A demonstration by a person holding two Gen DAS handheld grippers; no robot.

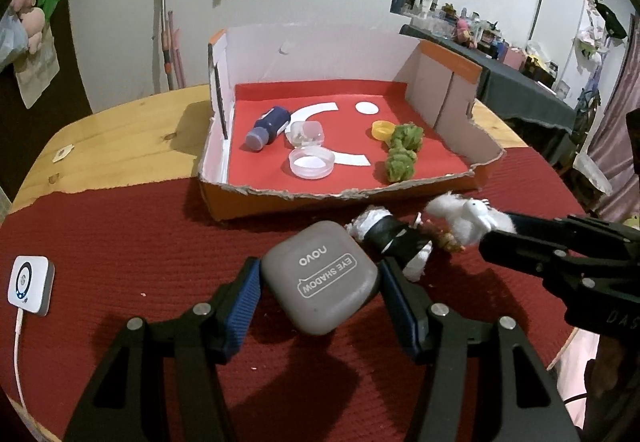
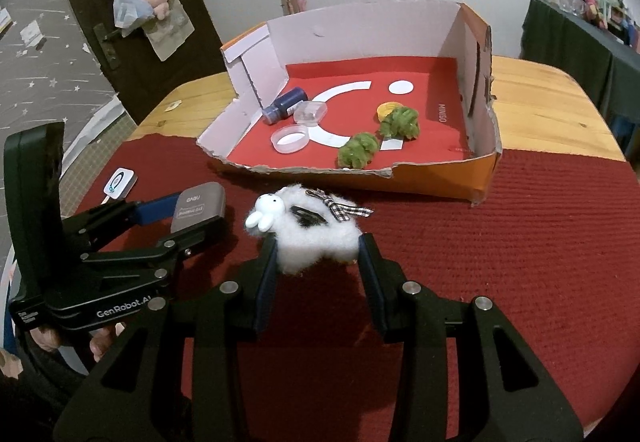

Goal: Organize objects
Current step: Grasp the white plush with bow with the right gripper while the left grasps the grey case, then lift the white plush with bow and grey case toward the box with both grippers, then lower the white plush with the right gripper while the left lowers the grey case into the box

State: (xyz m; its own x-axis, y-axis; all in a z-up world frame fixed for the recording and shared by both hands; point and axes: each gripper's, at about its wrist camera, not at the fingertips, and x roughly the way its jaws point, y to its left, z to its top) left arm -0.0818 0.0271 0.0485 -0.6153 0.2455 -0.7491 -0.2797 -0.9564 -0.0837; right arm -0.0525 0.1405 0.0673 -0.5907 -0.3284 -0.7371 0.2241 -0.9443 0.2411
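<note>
— While both my grippers are loaded, how far along would you say we are?

— Past halfway, I judge. My left gripper [image 1: 320, 284] is clamped on the grey eye-shadow case [image 1: 320, 278], and my right gripper [image 2: 318, 262] is clamped on the fluffy white bunny clip [image 2: 308, 232]. Both are held above the red mat [image 2: 520, 242], just short of the box's [image 2: 486, 170] torn front edge.

— And what's in the box?

— Six things, all on its red floor. At the left, a dark blue bottle [image 1: 269, 127] lies on its side; beside it a small clear case [image 1: 306, 133], and in front of that a round clear lid [image 1: 312, 161]. At the right, a yellow cap [image 1: 382, 130] touches one green pompom [image 1: 406, 137], with a second pompom [image 1: 400, 164] just nearer me.

— Anything left on the mat?

— A black-and-white bundle [image 1: 390, 238] lies just beyond the case — I can't tell what it is. A small white device [image 1: 30, 285] sits far left with a cable attached; I doubt it belongs to the sorting.

— So what remains?

— Carry these two over the edge and set them down — the middle of the box has room — then perhaps fetch that bundle.
</note>
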